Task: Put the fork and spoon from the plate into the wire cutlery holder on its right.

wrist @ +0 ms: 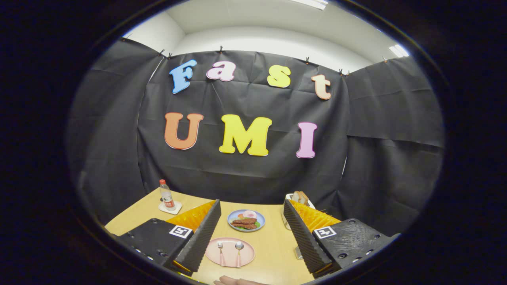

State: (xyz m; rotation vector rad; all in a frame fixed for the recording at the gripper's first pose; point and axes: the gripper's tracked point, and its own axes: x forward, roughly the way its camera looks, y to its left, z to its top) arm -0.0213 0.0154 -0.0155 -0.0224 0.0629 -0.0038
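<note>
A pink plate [248,256] lies on the wooden table, low between my two fingers. On it rest a fork [220,251] on the left and a spoon [239,251] on the right, side by side, pink handles pointing toward me. My gripper [252,203] hovers above the table, open wide, with nothing between its fingers. To the right of the plate, a small piece of metal [298,252] peeks out beside the right finger. It may be the wire cutlery holder, and the finger hides most of it.
Beyond the pink plate sits a blue plate [233,217] of food. A bottle [166,196] stands on a coaster at the table's far left corner. Bread in a white holder [302,196] shows behind the right fingertip. A hand [237,282] rests at the table's near edge.
</note>
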